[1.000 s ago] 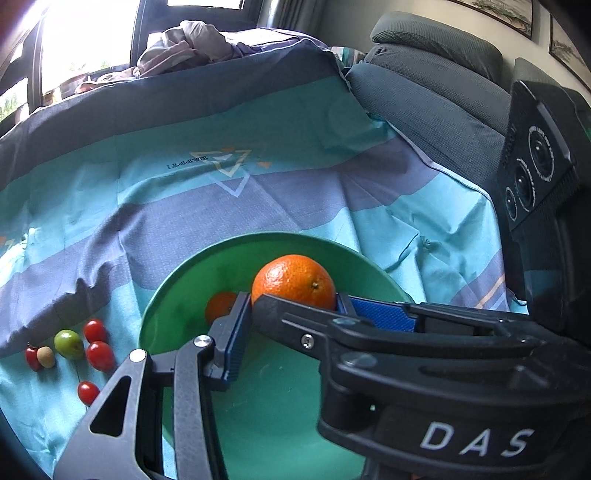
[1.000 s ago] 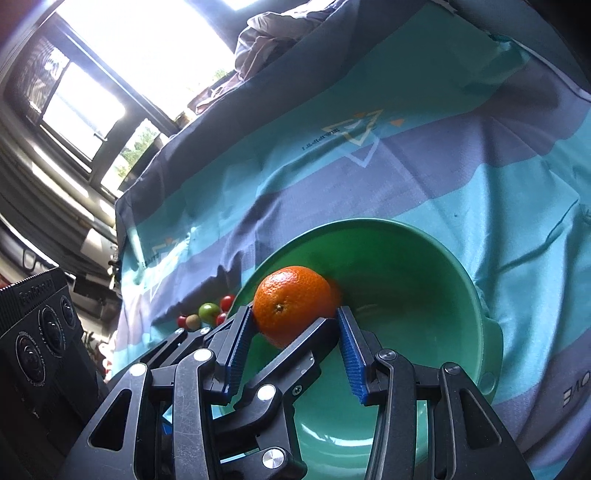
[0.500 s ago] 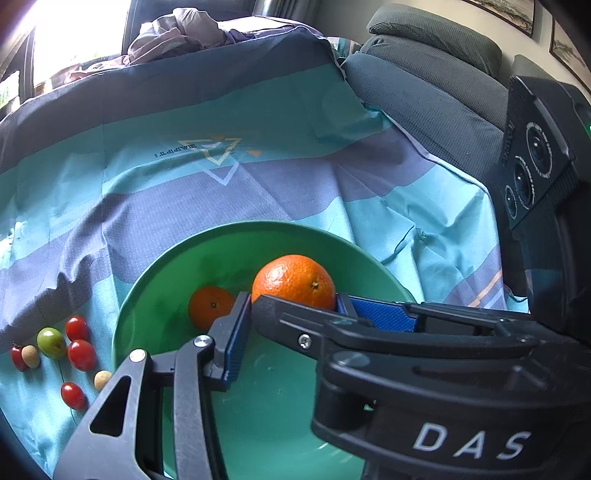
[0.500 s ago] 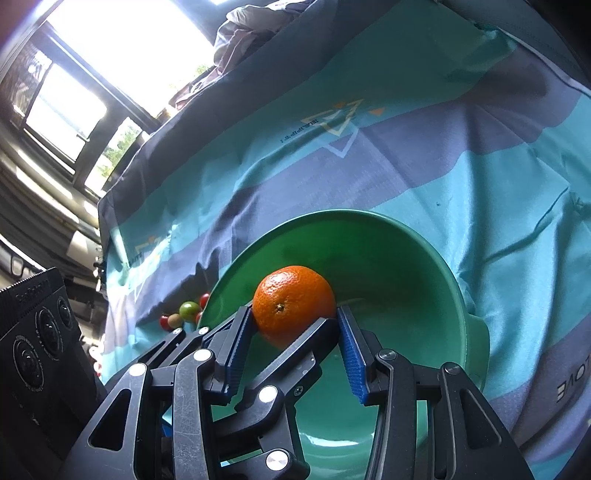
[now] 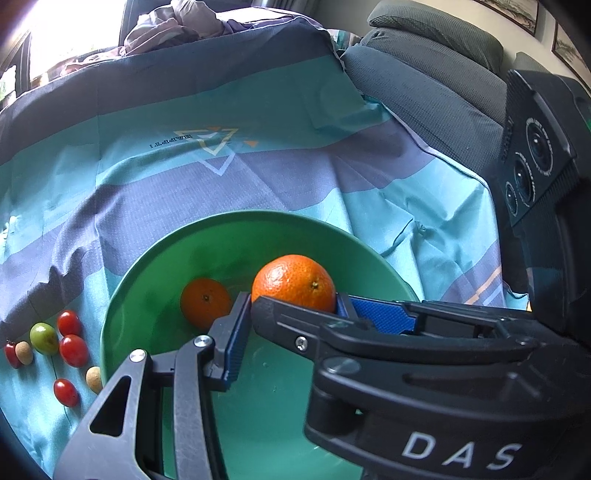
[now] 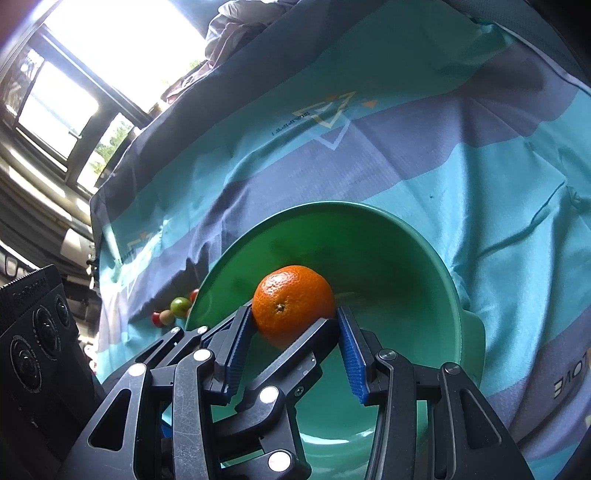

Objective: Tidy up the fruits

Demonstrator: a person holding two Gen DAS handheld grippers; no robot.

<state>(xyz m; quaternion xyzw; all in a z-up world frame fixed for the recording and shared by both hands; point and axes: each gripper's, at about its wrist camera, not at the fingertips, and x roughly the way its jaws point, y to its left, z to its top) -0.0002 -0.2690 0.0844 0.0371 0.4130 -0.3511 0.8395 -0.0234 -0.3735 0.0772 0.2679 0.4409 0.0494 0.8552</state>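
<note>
A large round orange with dimpled, glossy peel [image 6: 293, 304] sits clamped between the two blue ribbed pads of the right gripper [image 6: 294, 314], whose fingers are closed onto its left and right sides at the centre of the right wrist view. In the left wrist view the same fruit [image 5: 293, 282] sits at the fingertips of the left gripper [image 5: 293, 299]. That gripper's left finger pad [image 5: 236, 332] lies against the peel. Its other finger is mostly hidden behind the black body of the right gripper, which crosses the lower right of the frame, so I cannot tell whether the left fingers truly grip. The fruit lies within the outline of a round, smooth green plastic bowl [image 5: 258, 216]; whether it touches the bowl is hidden by the fingers. A smaller, duller orange [image 5: 205, 302] rests on the bowl's floor, just left of the held one. Outside the rim, at lower left, lie several shiny red cherry tomatoes [image 5: 73, 350], one small green round fruit [image 5: 44, 338] and pale tan round fruits [image 5: 24, 352], close together on a wrinkled cloth banded in teal and grey-purple [image 5: 184, 177]. A grey textured sofa [image 5: 424, 85] stands at upper right, crumpled clothing [image 5: 177, 18] at the top edge, and a bright window [image 6: 110, 44] at the upper left of the right wrist view.
</note>
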